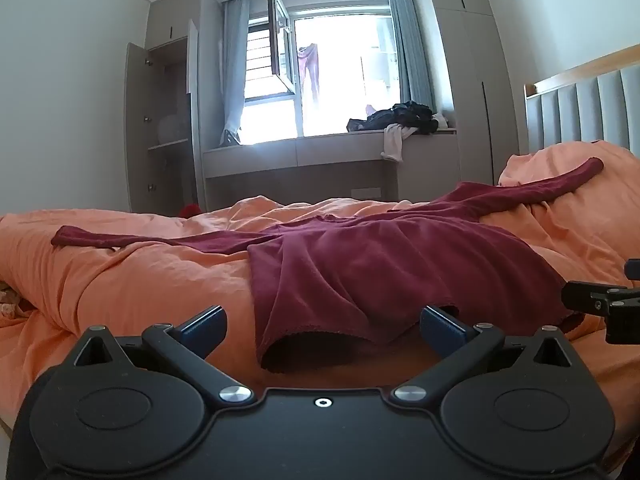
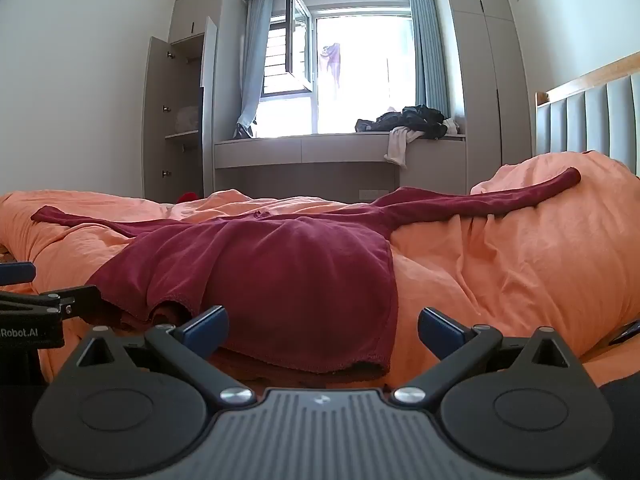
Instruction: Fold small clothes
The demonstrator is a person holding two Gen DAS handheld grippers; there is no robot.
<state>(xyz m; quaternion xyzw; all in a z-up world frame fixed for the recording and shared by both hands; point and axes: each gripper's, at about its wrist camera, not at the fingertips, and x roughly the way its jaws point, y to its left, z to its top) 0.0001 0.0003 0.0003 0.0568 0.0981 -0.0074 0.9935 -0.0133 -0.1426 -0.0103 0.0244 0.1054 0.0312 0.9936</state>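
On the orange bed (image 1: 120, 272) lies the maroon shirt (image 1: 360, 264), sleeves spread, unfolded. Left tool (image 1: 322, 326) and right tool (image 2: 322, 326) gape empty at its hem; a grasp likely comes next.

Both wrist views look low across the bed (image 1: 120, 280), seemingly toward the window (image 2: 352, 72).

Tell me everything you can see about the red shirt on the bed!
The red shirt is dark maroon, soft-looking knit cloth with long sleeves. It lies spread out, a bit wrinkled, on the rumpled orange bedding. One sleeve stretches left, the other right, up over a hump in the bedding. Its hem faces the cameras, with stitched edges, and one corner gapes open. Both grippers wait open near the hem; neither holds it.
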